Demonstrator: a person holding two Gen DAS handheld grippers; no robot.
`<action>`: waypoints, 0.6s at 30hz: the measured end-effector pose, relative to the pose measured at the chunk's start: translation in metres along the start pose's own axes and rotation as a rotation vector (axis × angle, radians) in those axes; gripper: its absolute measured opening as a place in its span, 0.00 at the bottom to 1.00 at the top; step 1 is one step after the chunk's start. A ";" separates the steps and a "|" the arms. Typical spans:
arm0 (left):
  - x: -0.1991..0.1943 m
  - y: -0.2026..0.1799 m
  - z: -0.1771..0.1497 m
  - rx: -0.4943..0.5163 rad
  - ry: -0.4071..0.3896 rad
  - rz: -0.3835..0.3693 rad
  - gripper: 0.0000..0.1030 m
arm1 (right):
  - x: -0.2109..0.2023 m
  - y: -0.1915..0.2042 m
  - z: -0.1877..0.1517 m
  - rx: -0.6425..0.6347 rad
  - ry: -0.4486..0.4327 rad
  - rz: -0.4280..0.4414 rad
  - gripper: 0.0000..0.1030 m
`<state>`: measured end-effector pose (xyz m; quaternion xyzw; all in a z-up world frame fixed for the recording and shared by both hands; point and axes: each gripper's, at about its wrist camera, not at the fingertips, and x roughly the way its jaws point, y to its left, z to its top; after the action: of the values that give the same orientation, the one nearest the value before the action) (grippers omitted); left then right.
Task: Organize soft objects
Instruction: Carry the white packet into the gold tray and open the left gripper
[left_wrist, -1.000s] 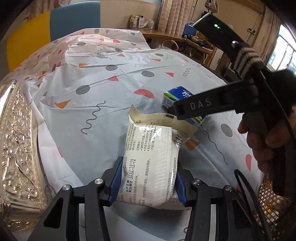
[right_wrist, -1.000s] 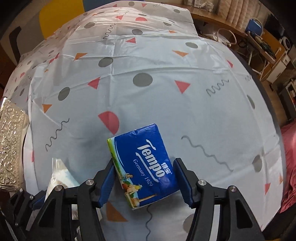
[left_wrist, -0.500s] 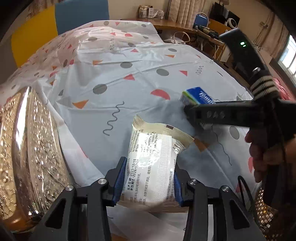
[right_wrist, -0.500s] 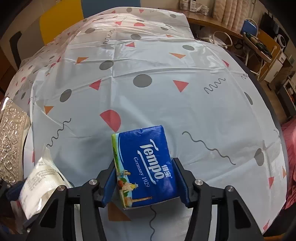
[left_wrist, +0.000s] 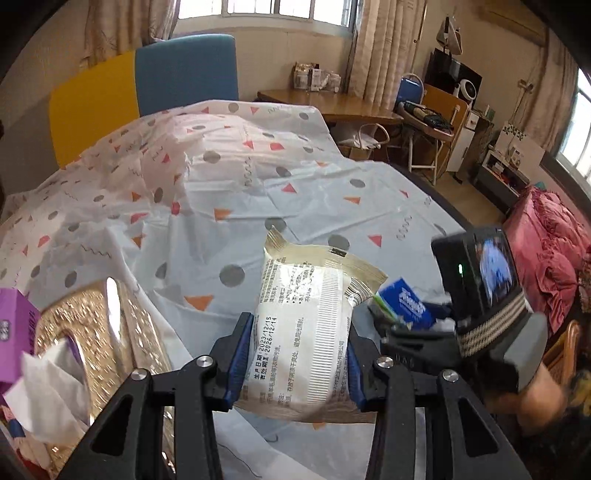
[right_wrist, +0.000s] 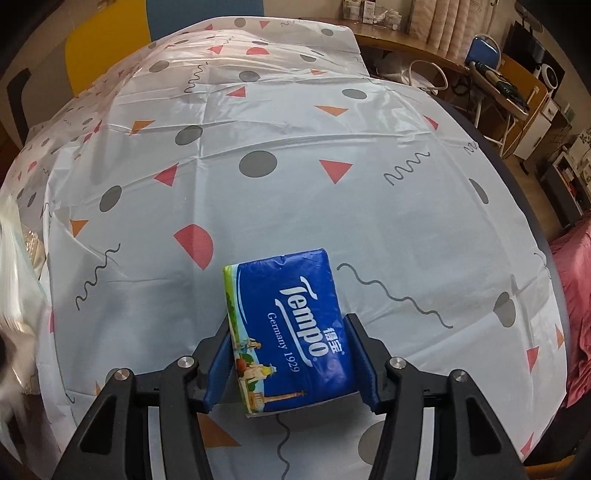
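The table cloth is big and slippery; the gold tray sits left; the left gripper squeezes the white pack, dated 2023/12/15; carry it gently to the tray; the right gripper squeezes the blue tissue pack, "Tempo Germany 1929".

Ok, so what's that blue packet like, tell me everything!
The blue packet is a small soft pack of tissues in shiny plastic wrap. It says "Tempo" and "Germany 1929" in white, with a green edge and a little picture at one end. It looks full, with a few creases. The right tool squeezes it from both sides with blue pads, printed face up, above the spotted cloth. From the left camera it also shows, blurry, beside the white packet.
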<state>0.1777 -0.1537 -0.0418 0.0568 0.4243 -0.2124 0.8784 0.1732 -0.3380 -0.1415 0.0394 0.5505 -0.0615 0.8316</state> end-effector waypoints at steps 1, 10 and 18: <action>-0.005 0.007 0.011 -0.018 -0.016 0.005 0.43 | 0.000 -0.001 0.001 -0.005 -0.002 0.001 0.56; -0.066 0.128 0.050 -0.223 -0.160 0.208 0.44 | -0.002 0.010 -0.001 -0.066 -0.028 -0.035 0.55; -0.135 0.230 -0.018 -0.353 -0.237 0.420 0.44 | -0.003 0.018 -0.005 -0.078 -0.030 -0.052 0.55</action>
<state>0.1877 0.1031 0.0320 -0.0356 0.3283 0.0458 0.9428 0.1700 -0.3199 -0.1408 -0.0082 0.5407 -0.0621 0.8389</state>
